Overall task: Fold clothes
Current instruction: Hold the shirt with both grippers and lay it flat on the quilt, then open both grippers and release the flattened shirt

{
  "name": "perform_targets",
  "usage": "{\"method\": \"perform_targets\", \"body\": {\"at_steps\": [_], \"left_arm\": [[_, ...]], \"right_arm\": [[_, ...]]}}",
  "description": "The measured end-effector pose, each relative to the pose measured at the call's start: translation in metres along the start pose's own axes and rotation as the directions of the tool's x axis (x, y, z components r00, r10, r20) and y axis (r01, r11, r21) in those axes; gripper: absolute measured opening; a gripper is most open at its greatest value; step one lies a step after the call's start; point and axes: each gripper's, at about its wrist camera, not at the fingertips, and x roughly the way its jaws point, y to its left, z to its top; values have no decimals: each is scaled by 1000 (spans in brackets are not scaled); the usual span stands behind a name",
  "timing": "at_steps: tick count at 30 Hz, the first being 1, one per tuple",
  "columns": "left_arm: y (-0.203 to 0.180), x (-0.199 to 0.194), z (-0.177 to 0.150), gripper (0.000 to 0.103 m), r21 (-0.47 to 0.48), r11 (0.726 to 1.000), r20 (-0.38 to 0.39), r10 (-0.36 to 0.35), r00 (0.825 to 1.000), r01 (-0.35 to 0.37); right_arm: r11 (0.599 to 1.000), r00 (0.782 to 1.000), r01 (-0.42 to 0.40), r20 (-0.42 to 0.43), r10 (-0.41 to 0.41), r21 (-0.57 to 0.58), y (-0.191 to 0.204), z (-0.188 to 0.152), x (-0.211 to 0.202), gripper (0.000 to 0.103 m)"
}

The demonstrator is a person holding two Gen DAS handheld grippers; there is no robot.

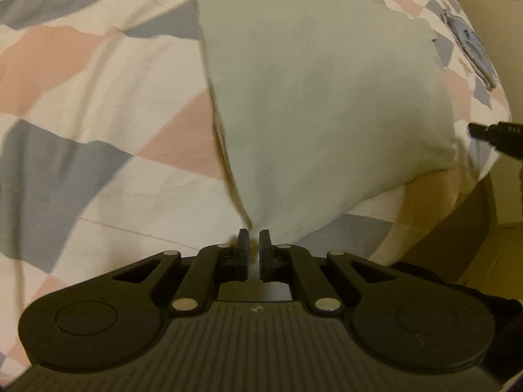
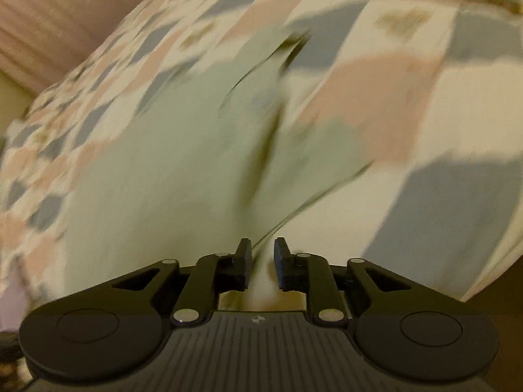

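We are looking along the left gripper (image 1: 254, 240), whose two fingers are nearly together and are pinching a corner of the pale green garment (image 1: 313, 104); that corner is sitting right between the fingertips, and the cloth is widening away from the claw, up and ahead of it, so that its long axis is running straight out from the fingers; its left edge is rising steeply from the tips, while its lower right edge is sloping off to the right of the claw. The garment is lying on a patchwork quilt (image 1: 98, 98) of pink, grey-blue and cream, which is spreading out to the left of the claw and beyond the cloth; far to the right of the left claw, the black tip of the right gripper (image 1: 483, 132) is reaching in, close beside the cloth's right edge.

In the right wrist view everything is smearing with motion; the right gripper (image 2: 263, 258) is holding its fingers a little apart, with pale green fabric (image 2: 183, 170) running between them; we cannot tell whether they are gripping it; the cloth is stretching ahead and to the left of this claw, with the quilt (image 2: 408, 98) lying to the right.
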Motion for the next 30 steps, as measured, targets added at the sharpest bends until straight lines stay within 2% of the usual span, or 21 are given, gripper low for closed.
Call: {"method": "perform_targets", "body": {"at_steps": [3,4,6,10,11,12,13,14,22,23,26,28,30], "left_arm": [[-1,-9,2,3,4,999,32,40,999,-40],[-2,-11,2,3,5,999,42,52,998,-53],[-6,-12,8,3,10,998,51,59,997,-59],[-20,-6,19,3,11,998,56,63,996,-63],[-24,-4,21,3,9,998,56,63,996,-64],[-28,-2,24,3,8,998,55,63,996,-64],[-34,1,26,3,10,998,52,64,997,-65],[-40,4,27,3,12,998,49,65,997,-66],[-77,18,52,4,54,997,42,60,997,-62],[-82,20,56,5,61,996,40,60,997,-62],[-94,23,65,11,87,994,40,61,997,-64],[-101,23,70,17,102,992,45,65,997,-69],[-105,24,73,17,106,991,47,71,996,-76]], "right_arm": [[995,996,80,54,-77,-66,-21,25,6,33],[992,996,83,48,-79,-91,-25,31,12,33],[986,996,87,37,-83,-139,-33,41,22,41],[971,996,85,5,-86,-224,-45,61,46,43],[972,998,65,-10,-69,-225,-46,64,46,37],[973,998,44,-26,-51,-226,-47,66,46,10],[974,999,23,-42,-33,-227,-49,68,47,2],[974,998,6,-55,-19,-227,-50,69,46,2],[968,990,140,8,-141,-207,-65,54,2,1],[967,988,155,12,-156,-202,-67,53,-2,4],[975,984,171,-34,-178,-142,-80,50,7,5],[974,986,163,5,-165,-159,-77,52,0,13],[975,990,144,26,-142,-172,-72,55,-5,18]]}}
